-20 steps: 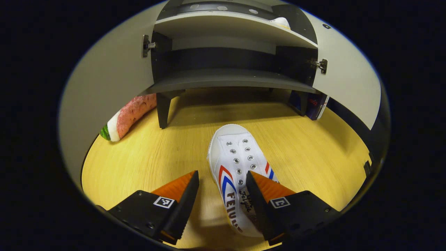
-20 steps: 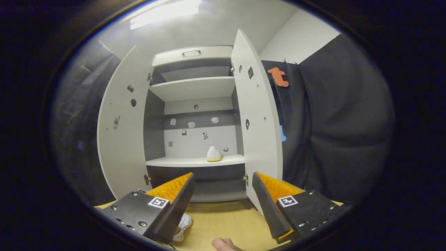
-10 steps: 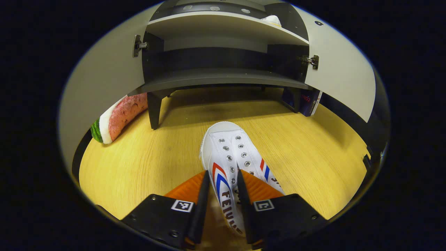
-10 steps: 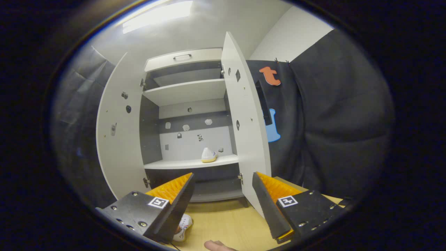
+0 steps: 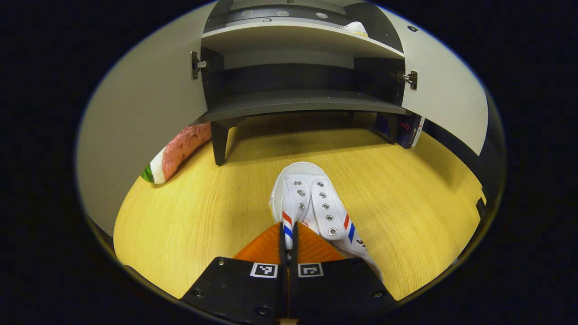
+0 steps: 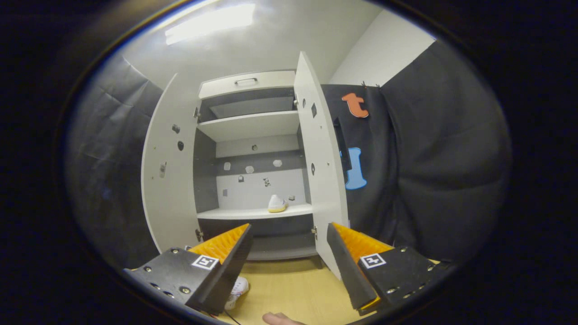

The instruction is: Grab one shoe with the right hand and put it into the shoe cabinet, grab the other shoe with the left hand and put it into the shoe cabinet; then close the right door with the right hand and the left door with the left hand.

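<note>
So the shoe cabinet [image 6: 253, 180] is standing wide open, left door [image 6: 169, 171] and right door [image 6: 323, 180] both swung out. One white shoe with a yellowish sole [image 6: 277, 203] is already sitting on the lower light shelf [image 6: 235, 213], toward its right end near the right door. The upper shelf [image 6: 248, 124] has nothing I can make out on it. In the left gripper view that same shelved shoe just peeks over the shelf edge at the top.

The other shoe [image 5: 311, 203], white with red and blue stripes on the side, is on the wooden tabletop [image 5: 203, 225] in front of the cabinet, toe pointing at the cabinet. My left tool [image 5: 288, 234] is clenched on it: both orange fingers are squeezed together on the left side wall of the shoe near the eyelets, with barely a sliver between them. The sole looks like it's resting on the tabletop, can't say for sure.

My right tool [image 6: 289, 239] is released, fingers spread wide with nothing between them, hanging in front of the cabinet's open front. Below it in the right gripper view I can see a bit of that second shoe and a fingertip [image 6: 275, 319] at the bottom edge.

Other stuff: a watermelon-slice plush thing [image 5: 178, 151] lies on the tabletop by the left door, beside the cabinet's left leg, and a dark box [image 5: 408, 131] stands by the right leg under the right door. Black cloth walls around, ceiling light [image 6: 210, 22] above.
</note>
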Motion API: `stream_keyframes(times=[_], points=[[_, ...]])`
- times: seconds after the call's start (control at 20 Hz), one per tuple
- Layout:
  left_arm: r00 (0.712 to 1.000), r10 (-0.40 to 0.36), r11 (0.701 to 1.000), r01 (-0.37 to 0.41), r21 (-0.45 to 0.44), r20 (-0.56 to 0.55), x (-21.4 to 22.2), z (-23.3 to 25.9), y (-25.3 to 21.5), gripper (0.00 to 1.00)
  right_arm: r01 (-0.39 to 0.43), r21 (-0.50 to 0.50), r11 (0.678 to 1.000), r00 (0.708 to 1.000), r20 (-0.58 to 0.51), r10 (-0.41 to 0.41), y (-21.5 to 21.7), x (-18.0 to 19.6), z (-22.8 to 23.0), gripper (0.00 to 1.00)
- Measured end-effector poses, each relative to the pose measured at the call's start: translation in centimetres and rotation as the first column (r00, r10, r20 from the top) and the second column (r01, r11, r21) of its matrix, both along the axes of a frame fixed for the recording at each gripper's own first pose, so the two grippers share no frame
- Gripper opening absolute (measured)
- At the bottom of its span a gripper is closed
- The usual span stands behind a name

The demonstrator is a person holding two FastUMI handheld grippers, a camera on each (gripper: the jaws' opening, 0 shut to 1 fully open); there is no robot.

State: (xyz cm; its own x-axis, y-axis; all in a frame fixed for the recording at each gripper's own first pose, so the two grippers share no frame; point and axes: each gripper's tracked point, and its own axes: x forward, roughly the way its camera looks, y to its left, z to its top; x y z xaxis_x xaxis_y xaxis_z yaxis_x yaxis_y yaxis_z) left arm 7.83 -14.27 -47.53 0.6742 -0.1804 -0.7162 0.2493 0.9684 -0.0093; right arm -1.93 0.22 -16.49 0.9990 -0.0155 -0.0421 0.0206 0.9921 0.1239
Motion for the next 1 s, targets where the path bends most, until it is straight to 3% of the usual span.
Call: stream_keyframes(times=[0.5,0.6,1.0], points=[[0.974,-0.018,1.000,0.014,0.021,0.227,-0.1,10.6,0.5,0.02,0.039,0.026,0.999,0.999,-0.036,-0.038,-2.2,-0.4,-1.9,0.98],[0.969,-0.005,1.000,0.008,-0.013,0.246,0.4,13.3,0.2,0.02,0.033,0.032,0.999,0.998,-0.045,-0.031,-2.2,-0.6,-2.3,0.98],[0.918,0.047,0.997,-0.020,-0.073,0.394,5.0,26.3,0.4,0.01,0.017,0.016,1.000,0.999,-0.041,-0.017,-2.5,-2.0,-2.0,0.98]])
